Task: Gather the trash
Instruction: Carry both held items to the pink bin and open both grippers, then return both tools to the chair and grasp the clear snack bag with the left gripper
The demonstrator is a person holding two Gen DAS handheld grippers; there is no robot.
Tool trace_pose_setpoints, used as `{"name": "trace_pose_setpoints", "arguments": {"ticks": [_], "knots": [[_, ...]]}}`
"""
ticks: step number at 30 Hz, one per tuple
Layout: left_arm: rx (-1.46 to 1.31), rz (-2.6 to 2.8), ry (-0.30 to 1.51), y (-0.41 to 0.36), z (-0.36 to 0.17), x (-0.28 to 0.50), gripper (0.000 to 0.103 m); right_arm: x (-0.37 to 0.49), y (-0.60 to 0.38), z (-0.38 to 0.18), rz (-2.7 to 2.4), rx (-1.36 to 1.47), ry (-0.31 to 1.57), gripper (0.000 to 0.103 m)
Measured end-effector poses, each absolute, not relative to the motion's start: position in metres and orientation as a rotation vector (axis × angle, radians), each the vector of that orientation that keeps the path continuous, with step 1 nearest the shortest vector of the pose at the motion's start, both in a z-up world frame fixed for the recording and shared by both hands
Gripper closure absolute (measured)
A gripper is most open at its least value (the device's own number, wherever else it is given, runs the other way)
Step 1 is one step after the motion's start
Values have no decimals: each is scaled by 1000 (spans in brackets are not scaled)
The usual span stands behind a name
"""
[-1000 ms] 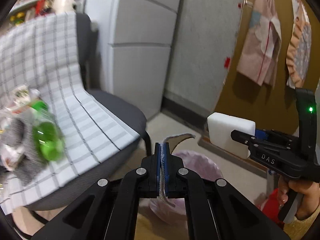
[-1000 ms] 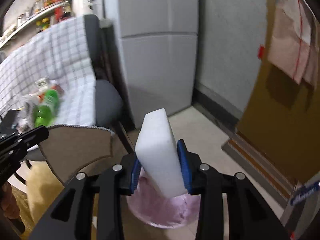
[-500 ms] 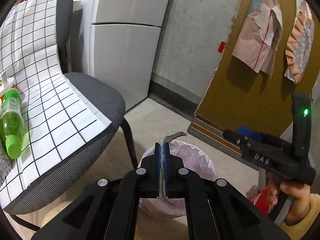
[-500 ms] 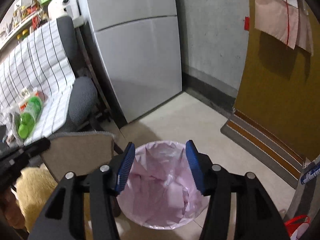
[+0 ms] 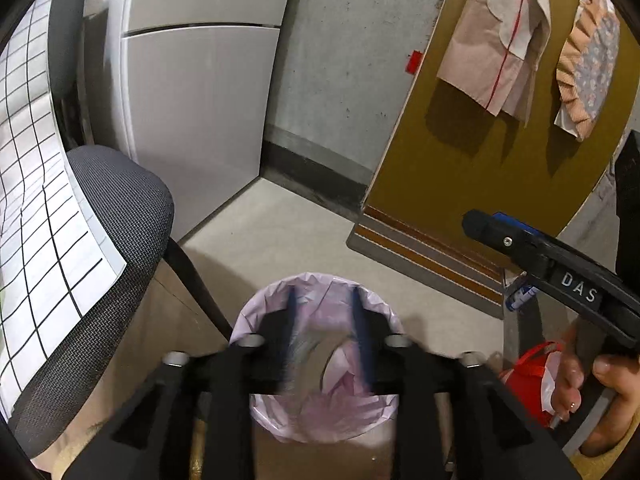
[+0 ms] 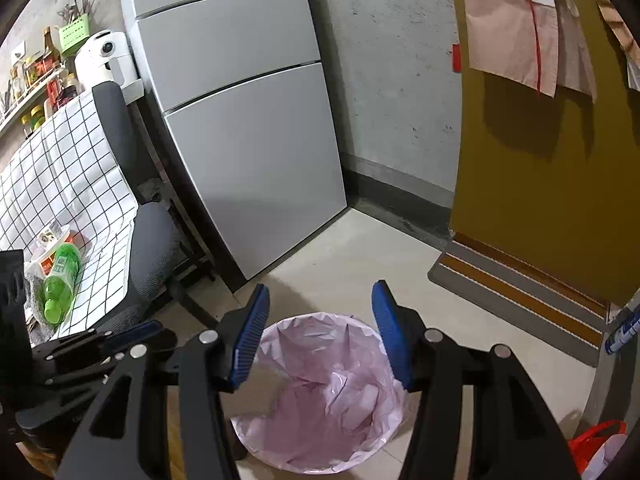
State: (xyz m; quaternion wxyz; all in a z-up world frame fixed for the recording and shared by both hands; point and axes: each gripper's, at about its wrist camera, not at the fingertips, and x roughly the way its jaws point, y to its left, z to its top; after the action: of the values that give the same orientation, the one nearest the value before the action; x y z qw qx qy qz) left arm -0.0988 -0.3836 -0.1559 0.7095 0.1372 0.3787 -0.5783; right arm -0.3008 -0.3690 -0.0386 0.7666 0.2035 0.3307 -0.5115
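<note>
Both grippers' fingers (image 6: pixel 256 334) gape over the pink-lined bin (image 6: pixel 320 396)

Pink-lined trash bin (image 6: pixel 320 400) on floor

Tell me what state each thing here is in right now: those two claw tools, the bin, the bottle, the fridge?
Left gripper: open, blurred, a grey scrap between its fingers above the bin.
Right gripper: open, empty, over the bin.
Trash bin: upright, lined with a pink bag, uncovered.
Green bottle: lying on its side on the chair's checked cloth.
Fridge: doors shut.
</note>
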Motion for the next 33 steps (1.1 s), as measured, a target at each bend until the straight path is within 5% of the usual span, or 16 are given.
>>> {"name": "trace_pose_setpoints", "arguments": {"ticks": [13, 24, 33], "knots": [[260, -1006, 783, -283, -129, -47, 58, -241, -343, -37, -914, 435, 728, 50], [137, -673, 833, -153, -112, 11, 58, -117, -291, -37, -565, 319, 810, 55], [85, -361, 824, -47, -109, 51, 53, -10, -233, -48, -308, 169, 876, 49]]}}
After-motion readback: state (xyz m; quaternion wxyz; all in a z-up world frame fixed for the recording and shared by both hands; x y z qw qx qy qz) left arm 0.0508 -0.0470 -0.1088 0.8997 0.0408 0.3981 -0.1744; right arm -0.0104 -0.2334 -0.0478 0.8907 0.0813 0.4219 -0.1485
